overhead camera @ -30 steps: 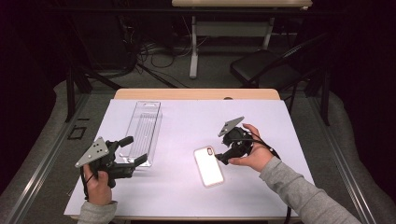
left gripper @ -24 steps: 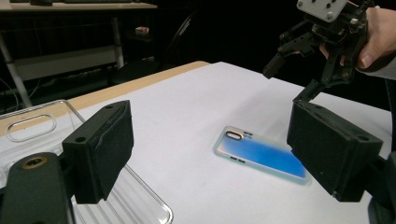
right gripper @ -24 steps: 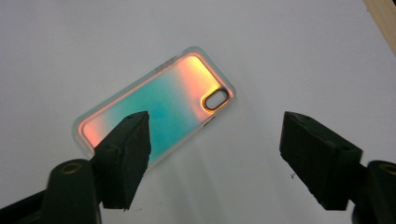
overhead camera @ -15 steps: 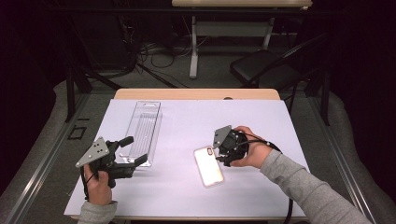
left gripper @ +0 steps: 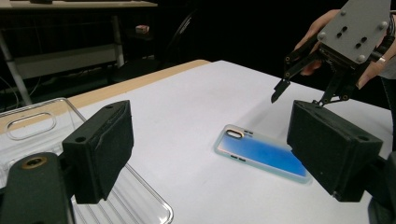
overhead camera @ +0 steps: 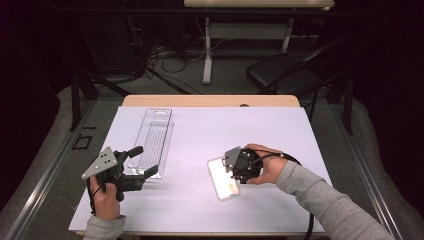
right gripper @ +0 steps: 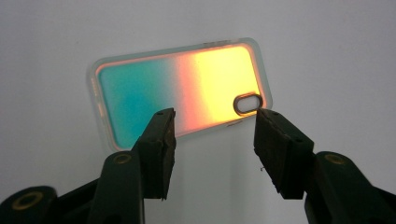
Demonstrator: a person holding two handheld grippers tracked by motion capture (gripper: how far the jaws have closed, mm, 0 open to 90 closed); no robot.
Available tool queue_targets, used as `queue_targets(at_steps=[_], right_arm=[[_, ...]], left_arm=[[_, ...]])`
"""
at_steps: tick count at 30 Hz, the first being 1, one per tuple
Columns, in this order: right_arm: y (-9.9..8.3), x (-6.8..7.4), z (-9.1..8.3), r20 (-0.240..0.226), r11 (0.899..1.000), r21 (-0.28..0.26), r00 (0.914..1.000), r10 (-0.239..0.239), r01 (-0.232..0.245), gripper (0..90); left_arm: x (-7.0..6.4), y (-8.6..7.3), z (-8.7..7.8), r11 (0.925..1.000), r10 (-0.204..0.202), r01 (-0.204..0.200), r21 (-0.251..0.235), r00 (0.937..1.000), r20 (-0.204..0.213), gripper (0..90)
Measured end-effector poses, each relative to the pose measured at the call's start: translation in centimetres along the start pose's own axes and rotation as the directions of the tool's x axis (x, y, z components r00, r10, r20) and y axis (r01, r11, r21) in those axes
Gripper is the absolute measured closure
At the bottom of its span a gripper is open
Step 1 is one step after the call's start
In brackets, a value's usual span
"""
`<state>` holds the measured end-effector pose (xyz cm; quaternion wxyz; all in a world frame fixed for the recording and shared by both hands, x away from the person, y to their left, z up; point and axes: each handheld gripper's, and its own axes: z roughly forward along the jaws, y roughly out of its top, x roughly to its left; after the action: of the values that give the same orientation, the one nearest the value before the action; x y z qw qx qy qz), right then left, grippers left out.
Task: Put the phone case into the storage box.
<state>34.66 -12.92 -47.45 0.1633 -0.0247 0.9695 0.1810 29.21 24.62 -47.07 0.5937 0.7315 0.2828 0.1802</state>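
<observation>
Phone case (right gripper: 180, 91) under open right claw (right gripper: 212, 140)

My high view looks forward and down from above my side of the table (overhead camera: 320, 150), taking in the whole top. My left gripper view sits low near the table's left edge, facing across it toward the phone case (left gripper: 261, 151). My right gripper view looks steeply down at close range on that same phone case (right gripper: 182, 88), which all three views share.
</observation>
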Motion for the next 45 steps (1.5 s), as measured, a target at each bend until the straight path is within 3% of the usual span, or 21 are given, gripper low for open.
queue_targets(at_steps=[6, 11, 16, 18, 25, 27, 45], right_arm=[[0.2, 0.2, 0.4, -0.014, 1.000, 0.023, 0.9998, -0.011, 0.011, 49.1], [0.4, 0.4, 0.6, -0.046, 0.999, 0.044, 0.9988, -0.018, 0.020, 55.4], [0.8, 0.8, 1.2, -0.082, 0.994, 0.070, 0.9938, -0.075, 0.081, 61.6], [0.8, 1.0, 1.3, -0.086, 0.995, 0.072, 0.9942, -0.065, 0.071, 62.3], [1.2, 1.7, 2.2, -0.152, 0.987, 0.094, 0.9817, -0.115, 0.130, 67.3], [1.2, 1.9, 2.3, -0.161, 0.988, 0.093, 0.9807, -0.110, 0.126, 67.8], [1.4, 3.1, 3.4, -0.216, 0.978, 0.118, 0.9656, -0.145, 0.173, 73.2]], left_arm=[[0.0, 0.0, 0.1, 1.0000, 0.000, 0.000, -0.002, 1.0000, 0.004, 14.9], [0.0, 0.0, 0.0, 1.0000, 0.001, -0.001, -0.002, 1.0000, 0.003, 14.9], [0.0, -0.1, 0.1, 1.0000, 0.001, -0.001, 0.000, 1.0000, -0.001, 14.9], [0.0, -0.1, 0.1, 1.0000, 0.001, -0.001, 0.000, 1.0000, 0.000, 14.9], [0.0, -0.1, 0.1, 1.0000, 0.000, 0.000, 0.001, 1.0000, -0.005, 14.9], [0.0, -0.1, 0.1, 1.0000, 0.000, 0.000, 0.001, 1.0000, -0.005, 14.9], [0.0, -0.1, 0.2, 1.0000, 0.003, -0.003, 0.007, 1.0000, -0.003, 14.9]])
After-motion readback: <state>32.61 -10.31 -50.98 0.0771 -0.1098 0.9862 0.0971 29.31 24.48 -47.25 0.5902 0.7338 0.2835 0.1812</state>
